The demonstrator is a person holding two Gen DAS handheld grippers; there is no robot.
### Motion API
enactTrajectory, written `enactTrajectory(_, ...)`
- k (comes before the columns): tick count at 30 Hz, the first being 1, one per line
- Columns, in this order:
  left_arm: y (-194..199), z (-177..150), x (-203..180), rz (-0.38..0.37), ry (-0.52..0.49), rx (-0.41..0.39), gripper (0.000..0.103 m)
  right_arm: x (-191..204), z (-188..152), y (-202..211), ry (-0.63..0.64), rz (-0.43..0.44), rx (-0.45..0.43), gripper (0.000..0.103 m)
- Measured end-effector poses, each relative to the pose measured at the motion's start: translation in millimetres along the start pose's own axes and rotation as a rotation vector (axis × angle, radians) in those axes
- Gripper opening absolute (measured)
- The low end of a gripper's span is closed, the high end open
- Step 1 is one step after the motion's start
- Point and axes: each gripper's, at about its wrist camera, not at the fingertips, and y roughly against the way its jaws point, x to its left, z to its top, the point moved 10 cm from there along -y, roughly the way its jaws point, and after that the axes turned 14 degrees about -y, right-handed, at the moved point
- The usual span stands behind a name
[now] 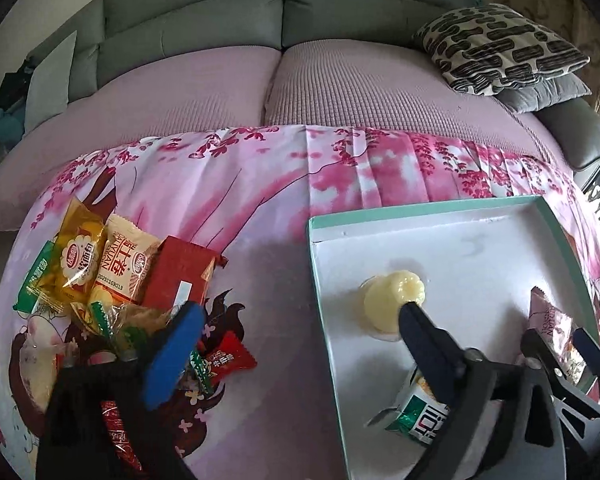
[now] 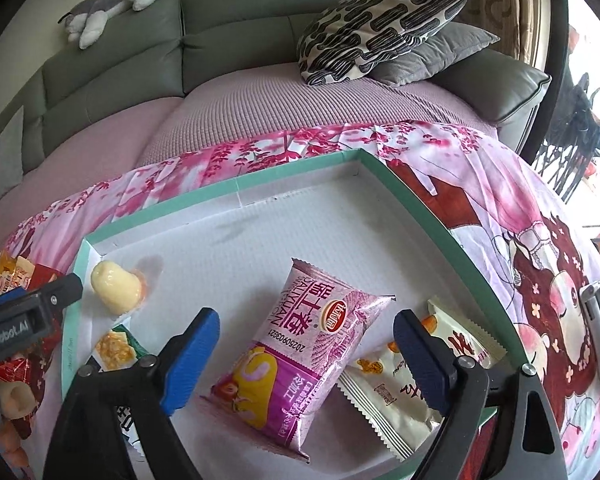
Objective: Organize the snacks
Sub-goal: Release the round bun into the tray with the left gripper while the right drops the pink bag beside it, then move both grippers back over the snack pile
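On a low table draped in a pink blossom-print cloth (image 1: 260, 208), in front of a grey sofa (image 2: 228, 24), sits a shallow white tray with a mint-green rim (image 2: 420, 204) — the place where the snacks are being gathered. In the right wrist view, the right gripper (image 2: 306, 354) fills the lower centre of the frame with its blue-padded jaws spread wide; a pink snack packet (image 2: 300, 360) lies flat on the tray floor between them, untouched by either pad, so it appears to have been set down there. A cream-coloured packet (image 2: 396, 392) lies partly under its right edge. Towards the left of that frame a pale yellow jelly cup (image 2: 114, 290) rests on its side near the tray's corner. In the left wrist view, the left gripper (image 1: 296, 340) straddles the tray's left wall with its jaws apart and nothing between them, one finger over the tray by the jelly cup, the other over the cloth. At the left of that frame waits the pile of unsorted snacks (image 1: 112, 276) — probably the next source.
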Motion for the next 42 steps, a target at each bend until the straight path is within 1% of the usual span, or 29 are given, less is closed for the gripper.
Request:
enactTrajectory(1,-0.3,0.2,-0.2,0.008,-0.004,0.0,0.1,-1.4,0.3,-0.3,-0.004,-0.004,-0.002,0.103)
enactTrajectory(13,-2.7,-1.7,7.5,0.027,0.018,0.006,0.1,-7.3,-0.4,-4.0,-0.011,-0.034,0.008,0.103)
enactTrajectory(19,1.1,-1.1,8.2,0.03,0.009,0.001,0.1,-6.4,0.1,0.0,-0.006,-0.036,0.004,0.103)
enactTrajectory(24,11.2,0.6,8.9,0.038,-0.019,-0.01,0.1,-7.1,5.3,18.2,0.045,-0.091,-0.031,0.103)
enactTrajectory(26,16.9,0.3,8.8,0.042,-0.042,-0.012,0.1,-8.1,4.7,20.2,0.054,-0.105,-0.021,0.103)
enactTrajectory(29,24.0,-1.6,10.5,0.05,-0.06,-0.012,0.1,-11.9,-1.4,18.9,0.053,-0.134,0.021,0.103)
enactTrajectory(34,33.3,-7.5,23.0,0.07,-0.049,-0.01,0.1,-12.7,-7.3,21.7,0.064,-0.161,0.041,0.103)
enactTrajectory(42,48.3,-22.9,59.5,0.118,0.015,-0.01,0.1,9.9,-16.3,23.9,0.098,-0.14,0.044,0.103)
